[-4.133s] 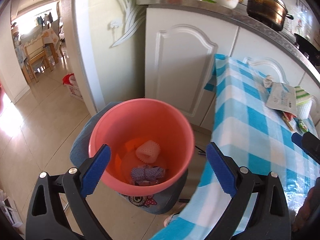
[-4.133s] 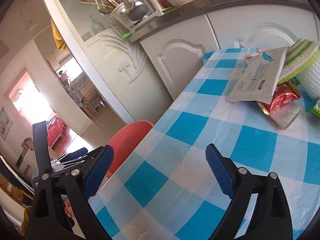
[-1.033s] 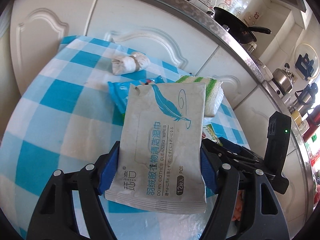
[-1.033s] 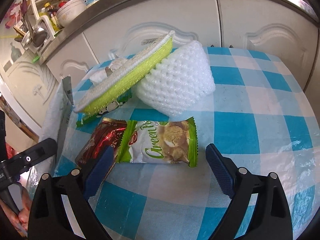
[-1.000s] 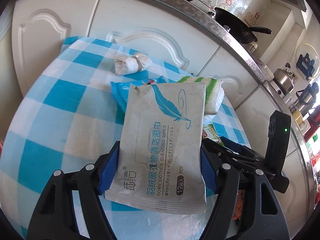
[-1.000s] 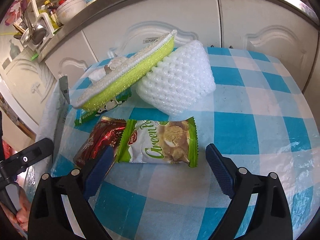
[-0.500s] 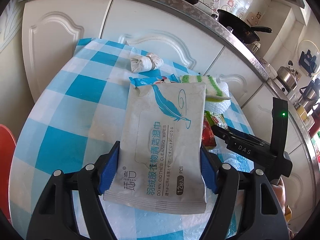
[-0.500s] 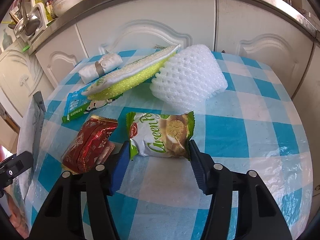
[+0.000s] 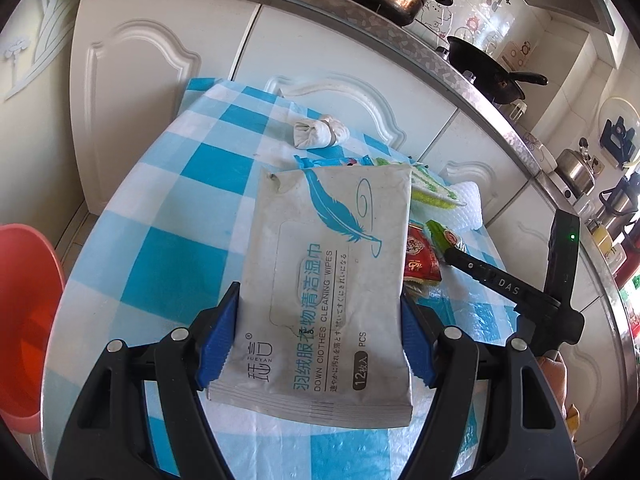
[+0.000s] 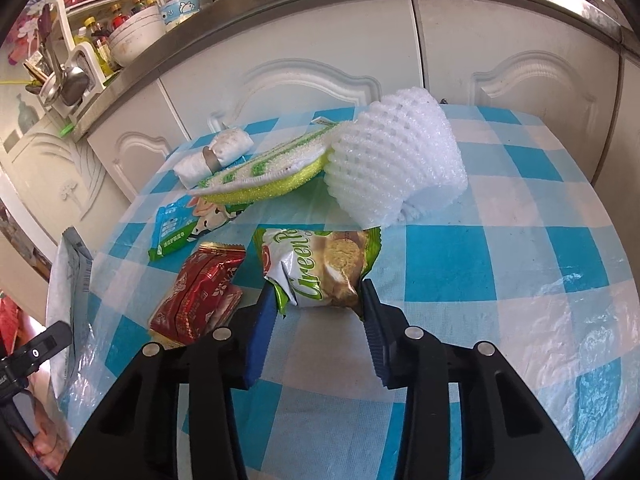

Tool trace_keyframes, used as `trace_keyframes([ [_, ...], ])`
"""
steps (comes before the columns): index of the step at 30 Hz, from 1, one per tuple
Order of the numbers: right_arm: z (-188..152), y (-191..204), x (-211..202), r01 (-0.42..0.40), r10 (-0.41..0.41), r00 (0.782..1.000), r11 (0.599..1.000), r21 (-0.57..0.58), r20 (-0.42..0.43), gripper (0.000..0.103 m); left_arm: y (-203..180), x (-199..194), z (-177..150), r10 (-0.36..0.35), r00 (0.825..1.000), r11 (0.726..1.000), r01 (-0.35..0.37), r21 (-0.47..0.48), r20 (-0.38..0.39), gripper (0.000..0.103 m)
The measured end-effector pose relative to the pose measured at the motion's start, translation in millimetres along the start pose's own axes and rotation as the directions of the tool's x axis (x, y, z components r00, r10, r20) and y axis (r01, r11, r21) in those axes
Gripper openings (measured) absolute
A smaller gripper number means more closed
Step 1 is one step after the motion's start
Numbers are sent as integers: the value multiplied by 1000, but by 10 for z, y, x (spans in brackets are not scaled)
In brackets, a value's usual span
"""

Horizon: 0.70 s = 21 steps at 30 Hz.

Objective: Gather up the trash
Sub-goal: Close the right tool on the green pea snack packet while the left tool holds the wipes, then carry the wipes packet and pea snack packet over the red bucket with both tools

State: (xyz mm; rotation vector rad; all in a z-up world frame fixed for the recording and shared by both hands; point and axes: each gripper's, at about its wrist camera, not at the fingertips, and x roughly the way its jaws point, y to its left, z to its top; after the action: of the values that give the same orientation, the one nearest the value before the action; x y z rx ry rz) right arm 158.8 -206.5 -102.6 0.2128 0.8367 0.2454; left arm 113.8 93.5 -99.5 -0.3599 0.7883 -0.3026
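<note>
Two claws were seen over a desk [image 10: 520, 264] covered with a blue-and-white checked cloth. A grey wet-wipes pack [image 9: 326, 280] was clamped across its width between the blue pads of the left claw [image 9: 320, 332], which was held about half open by the pack; the pack was raised above the cloth. At the far left of that view, part of a pink bucket [image 9: 24, 312] was seen below the desk edge.

The jaws of the right claw [image 10: 318, 312] were closing around the near end of a green biscuit wrapper [image 10: 320, 268] lying on the desk, and the wrapper was already crumpled where the left pad pressed it. Just beside it to the left, a red snack wrapper [image 10: 200, 300] was lying flat. Farther back, a green-and-blue packet [image 10: 180, 232] was partly covered by a yellow-green sponge cloth [image 10: 268, 172], whose far end was propped against a white foam fruit net [image 10: 396, 164]. A rolled white tissue bundle [image 10: 214, 156] was seen near the desk's far edge, beside the white cabinet doors [image 10: 320, 48].
</note>
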Motion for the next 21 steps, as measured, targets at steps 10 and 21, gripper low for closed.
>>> trace_keyframes([
  [10, -123, 22, -261, -152, 146, 987, 985, 81, 74, 42, 99, -188, -87, 13, 1000, 1000, -13, -10, 24, 73],
  [21, -185, 509, -556, -200, 198, 974, 980, 8, 107, 43, 303, -465, -149, 40, 997, 999, -37, -40, 71, 73],
])
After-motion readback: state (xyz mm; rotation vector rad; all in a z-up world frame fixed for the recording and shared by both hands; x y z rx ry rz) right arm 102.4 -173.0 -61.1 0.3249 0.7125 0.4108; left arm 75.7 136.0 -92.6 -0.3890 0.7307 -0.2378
